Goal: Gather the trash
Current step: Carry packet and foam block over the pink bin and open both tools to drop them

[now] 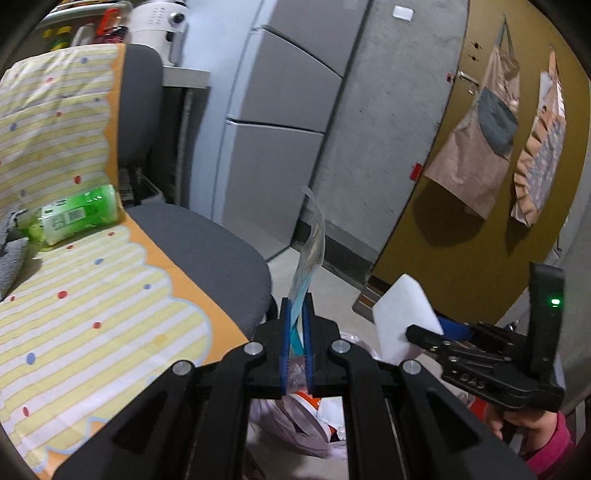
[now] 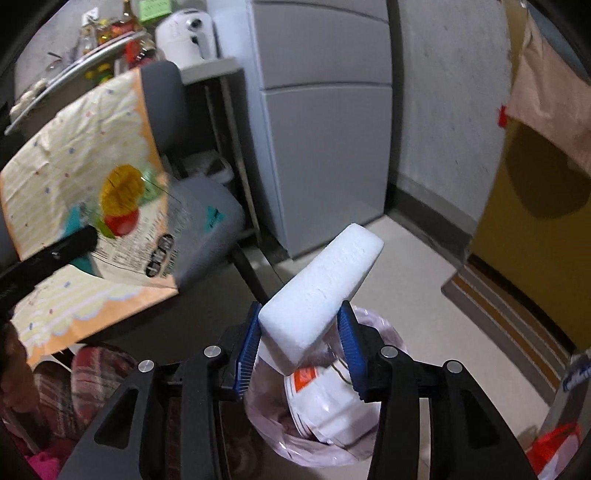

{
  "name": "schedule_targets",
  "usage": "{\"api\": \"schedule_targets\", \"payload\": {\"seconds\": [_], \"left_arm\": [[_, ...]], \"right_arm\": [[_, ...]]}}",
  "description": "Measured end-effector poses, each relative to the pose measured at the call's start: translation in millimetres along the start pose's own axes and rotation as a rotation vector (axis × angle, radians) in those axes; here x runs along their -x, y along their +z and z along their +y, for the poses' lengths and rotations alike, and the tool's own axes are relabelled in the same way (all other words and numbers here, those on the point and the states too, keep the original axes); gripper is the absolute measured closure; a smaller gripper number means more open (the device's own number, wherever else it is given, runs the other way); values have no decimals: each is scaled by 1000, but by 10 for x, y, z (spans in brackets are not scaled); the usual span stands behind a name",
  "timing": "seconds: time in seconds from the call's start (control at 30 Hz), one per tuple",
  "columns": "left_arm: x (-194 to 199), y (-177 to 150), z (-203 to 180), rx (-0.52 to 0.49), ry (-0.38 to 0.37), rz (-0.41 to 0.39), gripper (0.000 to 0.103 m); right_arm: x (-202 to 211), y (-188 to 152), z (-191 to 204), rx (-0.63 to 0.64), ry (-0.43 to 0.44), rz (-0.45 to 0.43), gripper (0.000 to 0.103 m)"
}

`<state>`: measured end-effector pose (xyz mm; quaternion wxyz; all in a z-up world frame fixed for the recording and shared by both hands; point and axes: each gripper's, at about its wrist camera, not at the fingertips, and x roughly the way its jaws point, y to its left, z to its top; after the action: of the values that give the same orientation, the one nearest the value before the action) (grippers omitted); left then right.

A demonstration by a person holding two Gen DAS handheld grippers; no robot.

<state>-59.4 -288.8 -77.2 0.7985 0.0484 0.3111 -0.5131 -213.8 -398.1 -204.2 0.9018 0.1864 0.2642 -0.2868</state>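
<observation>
This is a lived-in home, in or beside its kitchen. A grey refrigerator (image 2: pixel 325 129) stands against a bare concrete wall, and a white kitchen appliance (image 2: pixel 186 33) sits on a cluttered counter (image 2: pixel 207 70) with bottles. Aprons (image 1: pixel 476 147) hang on a mustard-yellow door (image 1: pixel 461 229). A grey office chair (image 1: pixel 207 240) carries a striped, dotted cloth (image 1: pixel 74 277), and a bag-lined bin (image 2: pixel 321 424) stands on the floor.

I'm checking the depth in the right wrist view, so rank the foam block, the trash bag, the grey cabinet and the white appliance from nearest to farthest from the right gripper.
1. Foam block, between the right gripper fingers.
2. Trash bag, just below and ahead.
3. Grey cabinet, against the back wall.
4. White appliance, on the shelf, upper left.
</observation>
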Motion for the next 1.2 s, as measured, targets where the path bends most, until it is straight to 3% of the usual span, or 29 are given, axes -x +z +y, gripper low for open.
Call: {"api": "schedule_targets", "payload": {"seconds": [0.07,0.13,0.5,0.73,0.97,1.0,1.07,1.13,1.2], "left_arm": [[-53,-24,-35,-9,-3,15,99],[-77,-43,-46,-11,-4,26,99],[-285,-161,-223,-70,-44,89,99],[-680,-337,-462,-154,-82,191,99],[-1136,-510,-645,-214,-95,302,97],[-1216,-542,-649,-214,-91,324,95],[-1306,-578,-646,-209,-83,345,75],[-1360,-600,-629,-207,-69,355,63],[-1384,-604,-620,-207,-54,360,58]], "right_arm": [[-101,-56,-83,-16,-12,33,52],[-185,-83,-138,-33,-50,45,38],[132,-23,-282,-71,-55,-51,38],[291,39,-339,-89,-51,-102,38],[210,-27,-519,-121,-72,-76,38],[182,-45,-545,-126,-78,-67,38],[131,-84,-597,-135,-84,-47,38],[86,-103,-631,-143,-87,-32,38],[44,-127,-666,-152,-90,-14,38]]}}
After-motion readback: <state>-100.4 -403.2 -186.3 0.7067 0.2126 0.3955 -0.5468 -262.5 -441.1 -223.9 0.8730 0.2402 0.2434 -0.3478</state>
